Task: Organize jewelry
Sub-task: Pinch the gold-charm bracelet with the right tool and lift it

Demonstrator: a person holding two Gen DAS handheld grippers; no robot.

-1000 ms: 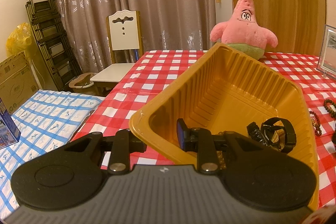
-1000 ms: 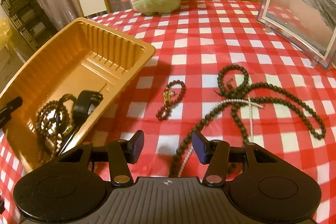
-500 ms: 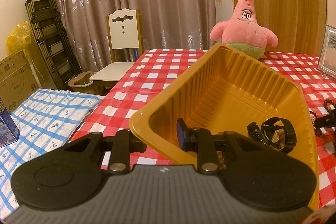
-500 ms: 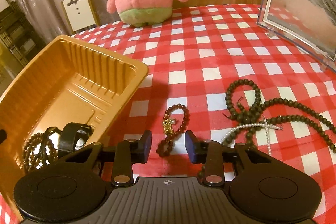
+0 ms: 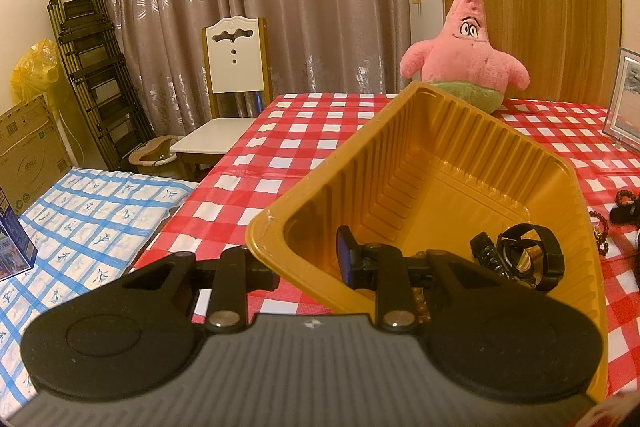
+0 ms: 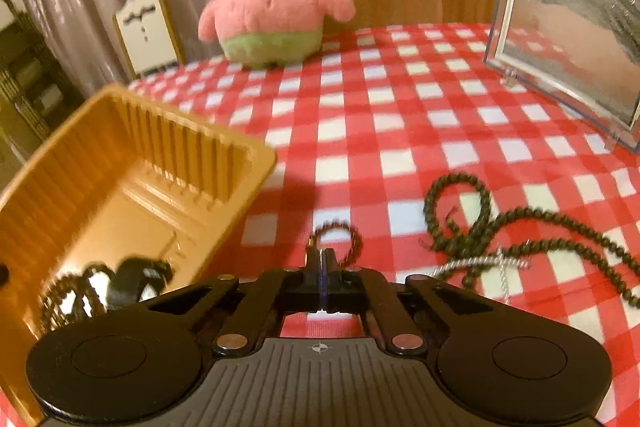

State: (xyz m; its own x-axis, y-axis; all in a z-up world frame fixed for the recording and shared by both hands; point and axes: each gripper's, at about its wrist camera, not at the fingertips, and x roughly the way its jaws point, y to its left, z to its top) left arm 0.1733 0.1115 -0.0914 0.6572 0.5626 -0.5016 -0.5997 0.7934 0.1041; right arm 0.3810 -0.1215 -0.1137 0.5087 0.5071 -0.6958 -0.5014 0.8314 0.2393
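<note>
The red-and-white checked tablecloth [image 6: 400, 131] is spreading out ahead of both grippers, and the pink starfish plush [image 6: 268, 11] is sitting at its far edge, well beyond the right fingertips. The clear picture frame [image 6: 568, 43] is standing far off to the right of those fingers.

Now the gold plastic tray [image 5: 460, 163]: the left gripper [image 5: 308, 263] is clamping its near corner, one finger sitting outside the wall and the other inside, with the rim pinched between them. The tray is tilting up from that corner. Inside it, just right of the inner finger, a black watch [image 5: 528, 259] is lying against a dark bead bracelet, and a few gold beads are peeking out under the finger itself.

Over to the right gripper [image 6: 322, 267]: its fingers are pressing fully together, pad against pad, right at the near end of the dark red bead bracelet [image 6: 340, 235]. The bracelet's loop is curving out just past the fingertips, and it is looking caught between them, though the view is blurred. The tray is lying to the left of these fingers.

To the right of the closed fingers, the long dark bead necklace [image 6: 500, 223] is sprawling in loops on the cloth, with a silver cross chain [image 6: 484, 261] lying across it, near but apart from the gripper.
</note>
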